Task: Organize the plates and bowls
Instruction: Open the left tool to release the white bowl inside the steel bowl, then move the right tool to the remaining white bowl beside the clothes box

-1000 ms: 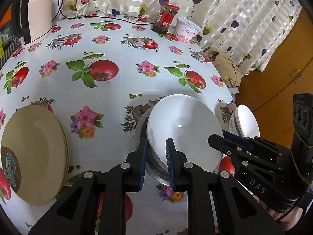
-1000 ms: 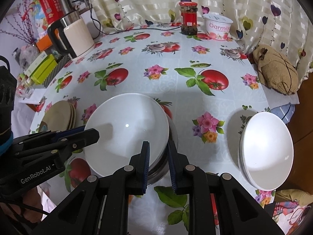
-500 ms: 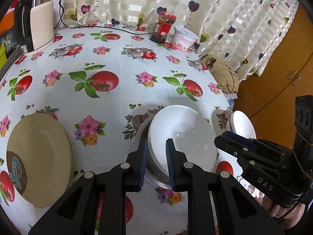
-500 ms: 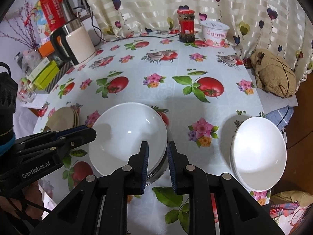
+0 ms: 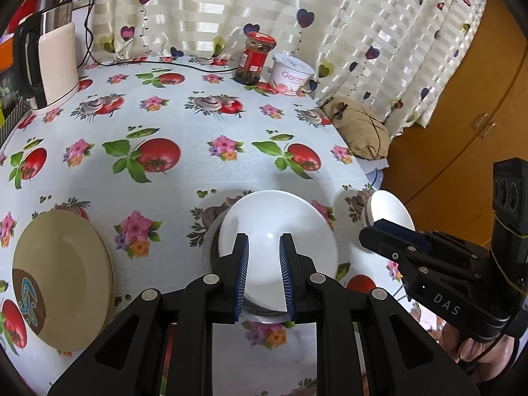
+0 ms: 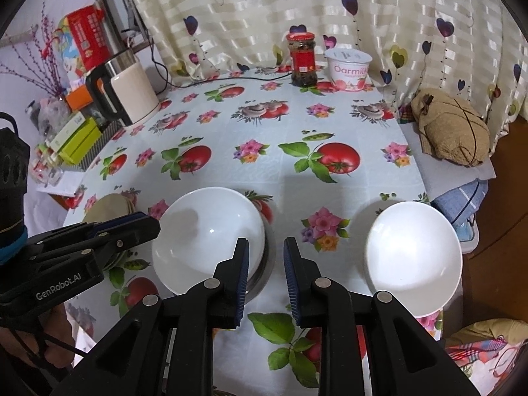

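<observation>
the left gripper [image 5: 263,275] hovers with its jaws apart and nothing between them above a round white ceramic bowl [image 5: 277,247] that sits in a steel bowl [image 6: 264,272] on the tomato-print tablecloth [image 5: 184,151]. the right gripper [image 6: 265,280] has just been opening; its jaws stand apart, empty. a stack of white bowls [image 6: 412,259] lies near the right edge, tan plates [image 5: 62,280] to the left.

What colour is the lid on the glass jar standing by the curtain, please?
The jar's lid is red; the right wrist view shows it best.
</observation>
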`<state>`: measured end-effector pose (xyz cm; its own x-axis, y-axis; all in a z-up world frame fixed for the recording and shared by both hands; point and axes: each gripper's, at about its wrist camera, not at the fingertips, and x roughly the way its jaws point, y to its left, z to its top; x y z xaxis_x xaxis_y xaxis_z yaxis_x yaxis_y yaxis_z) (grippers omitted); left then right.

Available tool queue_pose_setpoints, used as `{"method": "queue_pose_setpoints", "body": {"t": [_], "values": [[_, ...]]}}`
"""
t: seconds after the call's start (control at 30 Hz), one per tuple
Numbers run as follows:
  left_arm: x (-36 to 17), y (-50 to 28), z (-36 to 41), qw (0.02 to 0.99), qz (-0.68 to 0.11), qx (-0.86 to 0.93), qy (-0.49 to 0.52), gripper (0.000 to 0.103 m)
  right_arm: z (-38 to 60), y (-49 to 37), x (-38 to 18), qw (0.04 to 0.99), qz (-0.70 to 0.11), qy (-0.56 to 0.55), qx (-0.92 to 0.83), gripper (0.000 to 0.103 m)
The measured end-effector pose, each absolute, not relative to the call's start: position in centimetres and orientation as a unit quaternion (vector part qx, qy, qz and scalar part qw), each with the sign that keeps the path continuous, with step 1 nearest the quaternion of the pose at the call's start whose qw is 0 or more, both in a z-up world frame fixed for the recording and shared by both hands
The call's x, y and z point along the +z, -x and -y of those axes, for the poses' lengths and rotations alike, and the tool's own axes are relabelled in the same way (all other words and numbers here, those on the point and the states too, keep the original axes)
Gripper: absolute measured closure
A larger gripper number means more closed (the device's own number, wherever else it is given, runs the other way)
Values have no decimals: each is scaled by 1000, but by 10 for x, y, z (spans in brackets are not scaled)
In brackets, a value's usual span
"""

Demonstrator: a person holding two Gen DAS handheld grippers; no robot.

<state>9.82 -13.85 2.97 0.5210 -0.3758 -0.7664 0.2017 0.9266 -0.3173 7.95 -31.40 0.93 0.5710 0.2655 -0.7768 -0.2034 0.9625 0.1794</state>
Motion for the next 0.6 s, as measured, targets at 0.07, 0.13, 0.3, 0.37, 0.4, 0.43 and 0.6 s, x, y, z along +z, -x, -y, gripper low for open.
{"method": "queue_pose_setpoints", "body": {"t": [0.07,0.13,0.3,0.37,0.4,0.43,0.6], "values": [[31,-98,142,867,-459,-170,93,84,317,-79,10,887,-442,-37,129,79],[33,-99,145,867,-458,-173,90,84,320,-78,12,888,-441,-38,127,78],[36,-100,154,867,-456,-182,85,84,329,-76,15,891,-436,-43,119,74],[38,-101,158,867,-455,-186,81,84,333,-76,16,893,-434,-44,115,73],[39,-101,161,867,-454,-188,80,84,334,-76,16,893,-433,-45,114,73],[40,-101,163,867,-453,-190,78,84,336,-76,17,894,-432,-46,112,73],[45,-105,177,867,-449,-205,70,84,349,-74,21,898,-425,-52,101,73]]}}
